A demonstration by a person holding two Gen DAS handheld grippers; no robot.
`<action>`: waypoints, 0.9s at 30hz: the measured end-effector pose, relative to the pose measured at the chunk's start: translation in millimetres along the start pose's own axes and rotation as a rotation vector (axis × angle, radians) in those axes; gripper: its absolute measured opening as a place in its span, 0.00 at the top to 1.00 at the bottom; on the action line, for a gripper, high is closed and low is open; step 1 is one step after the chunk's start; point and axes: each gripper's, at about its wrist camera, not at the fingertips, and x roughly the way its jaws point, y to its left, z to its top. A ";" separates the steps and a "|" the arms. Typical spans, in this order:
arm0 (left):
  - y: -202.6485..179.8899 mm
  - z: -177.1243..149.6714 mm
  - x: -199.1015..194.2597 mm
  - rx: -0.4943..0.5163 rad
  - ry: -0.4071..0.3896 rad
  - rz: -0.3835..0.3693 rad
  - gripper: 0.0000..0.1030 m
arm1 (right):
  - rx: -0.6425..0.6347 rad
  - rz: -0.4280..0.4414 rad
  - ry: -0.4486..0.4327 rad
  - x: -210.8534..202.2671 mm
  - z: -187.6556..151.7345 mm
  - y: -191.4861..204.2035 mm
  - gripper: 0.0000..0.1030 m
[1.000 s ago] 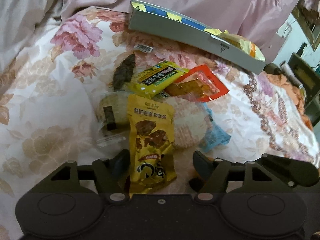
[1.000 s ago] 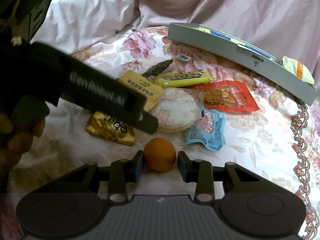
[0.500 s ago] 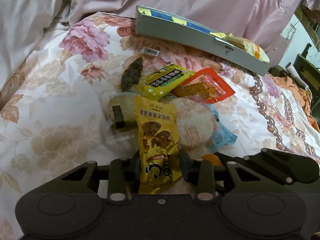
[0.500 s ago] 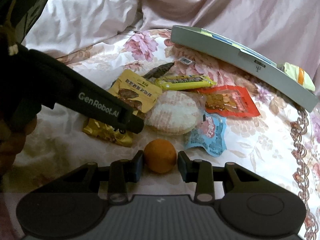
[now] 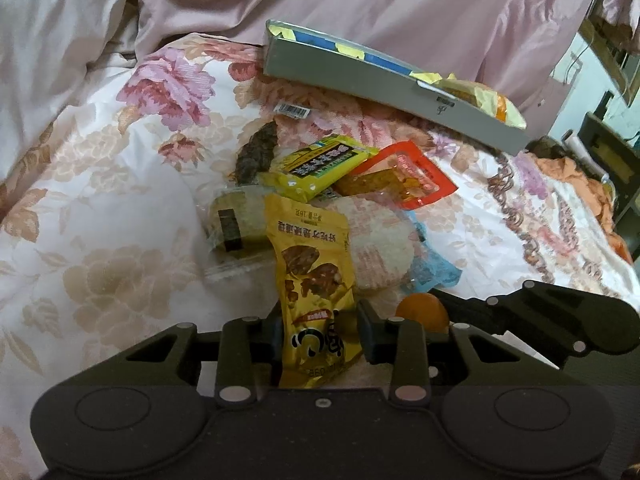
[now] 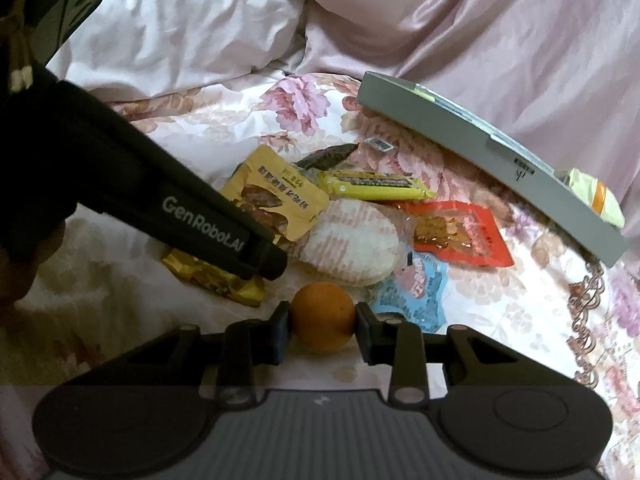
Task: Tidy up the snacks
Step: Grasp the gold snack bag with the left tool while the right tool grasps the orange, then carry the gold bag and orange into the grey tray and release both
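Left gripper [image 5: 318, 334] has just been closing and now pinches the lower end of a yellow snack packet [image 5: 314, 288], which lies on the floral bedspread [image 5: 100, 208] against the pile of other snacks [image 5: 360, 196]. Right gripper [image 6: 322, 330] clamps an orange [image 6: 322, 316] between its pads, just in front of that pile. Beyond, a grey tray [image 6: 480, 160] rests tilted against the pink quilt [image 6: 480, 32].

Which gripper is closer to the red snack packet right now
Neither clearly. The right gripper, shut on the orange, and the left gripper, shut on the yellow pouch, both sit short of the red packet.
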 end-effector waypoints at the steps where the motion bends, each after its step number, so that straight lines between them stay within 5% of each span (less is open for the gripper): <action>1: 0.2 0.0 -0.1 -0.006 -0.002 -0.005 0.64 | -0.001 -0.005 -0.003 -0.6 0.1 -0.6 0.64; 17: -15.7 6.3 -12.8 -0.020 -0.104 -0.031 0.65 | -0.128 -0.174 -0.077 -11.1 4.7 -2.2 0.64; 27: -38.0 33.3 -28.0 -0.034 -0.211 -0.018 0.65 | -0.024 -0.240 -0.135 -34.6 13.8 -32.3 0.64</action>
